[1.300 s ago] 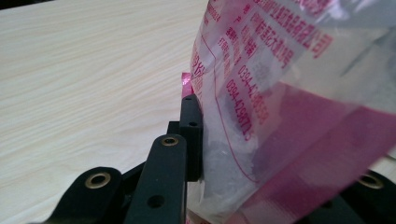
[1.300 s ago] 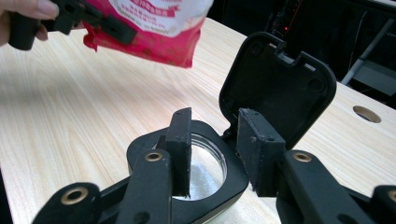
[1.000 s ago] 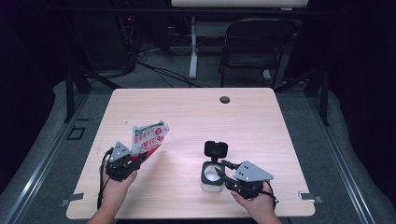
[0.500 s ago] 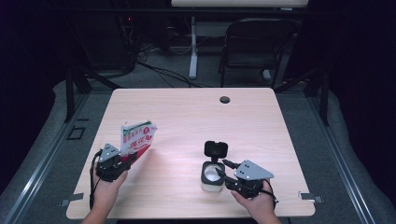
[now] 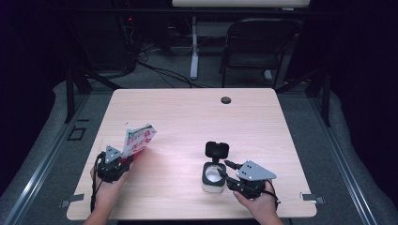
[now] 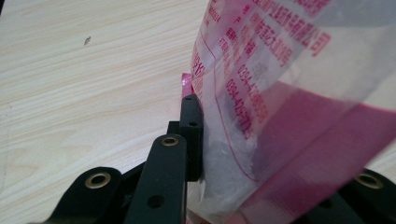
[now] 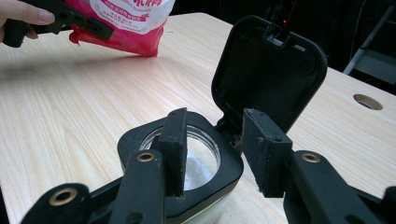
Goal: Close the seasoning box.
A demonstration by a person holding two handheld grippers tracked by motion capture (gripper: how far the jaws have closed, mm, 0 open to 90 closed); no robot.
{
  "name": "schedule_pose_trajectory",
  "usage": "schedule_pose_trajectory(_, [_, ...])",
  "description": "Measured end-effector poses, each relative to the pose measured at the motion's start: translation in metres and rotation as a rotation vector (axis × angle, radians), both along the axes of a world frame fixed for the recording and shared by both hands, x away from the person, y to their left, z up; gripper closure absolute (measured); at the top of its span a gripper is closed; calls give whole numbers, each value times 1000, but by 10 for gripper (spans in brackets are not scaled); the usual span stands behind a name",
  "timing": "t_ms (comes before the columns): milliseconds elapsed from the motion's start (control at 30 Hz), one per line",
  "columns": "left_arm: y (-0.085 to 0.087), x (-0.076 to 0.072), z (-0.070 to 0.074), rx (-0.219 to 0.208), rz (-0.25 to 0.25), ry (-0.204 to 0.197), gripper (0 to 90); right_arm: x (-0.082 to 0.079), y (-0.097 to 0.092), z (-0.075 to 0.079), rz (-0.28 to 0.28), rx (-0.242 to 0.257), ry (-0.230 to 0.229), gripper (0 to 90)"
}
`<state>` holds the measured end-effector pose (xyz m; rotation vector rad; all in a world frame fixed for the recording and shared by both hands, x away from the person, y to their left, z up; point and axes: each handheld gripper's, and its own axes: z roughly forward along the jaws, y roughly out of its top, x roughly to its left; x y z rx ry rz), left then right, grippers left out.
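1. Pink-and-white bag (image 5: 137, 139): near the tabletop's left edge, toward the front; held tilted above the wood; printed red text on clear film.
2. Left gripper (image 5: 123, 158): fingers (image 6: 191, 135) clamped on the bag's lower end.
3. Container (image 5: 213, 176): near the front edge, right of centre; black hinged lid (image 5: 217, 150) standing open; white contents inside.
4. Right gripper (image 7: 215, 151): fingers parted, just opened further; one over the container's rim, gripping nothing.
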<state>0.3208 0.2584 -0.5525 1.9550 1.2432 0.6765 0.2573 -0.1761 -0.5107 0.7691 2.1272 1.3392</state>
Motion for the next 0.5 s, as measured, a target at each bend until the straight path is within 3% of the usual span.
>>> schedule_pose_trajectory(133, [2, 1, -2, 16, 33, -10, 786, 0, 0, 0, 2, -3, 1, 609])
schedule_pose_trajectory(233, [2, 0, -2, 62, 59, -26, 786, 0, 0, 0, 1, -2, 0, 608])
schedule_pose_trajectory(300, [2, 0, -2, 69, 70, -26, 786, 0, 0, 0, 0, -2, 0, 608])
schedule_pose_trajectory(500, [-1, 1, -4, 84, 55, -15, 783, 1, -1, 0, 0, -4, 2, 605])
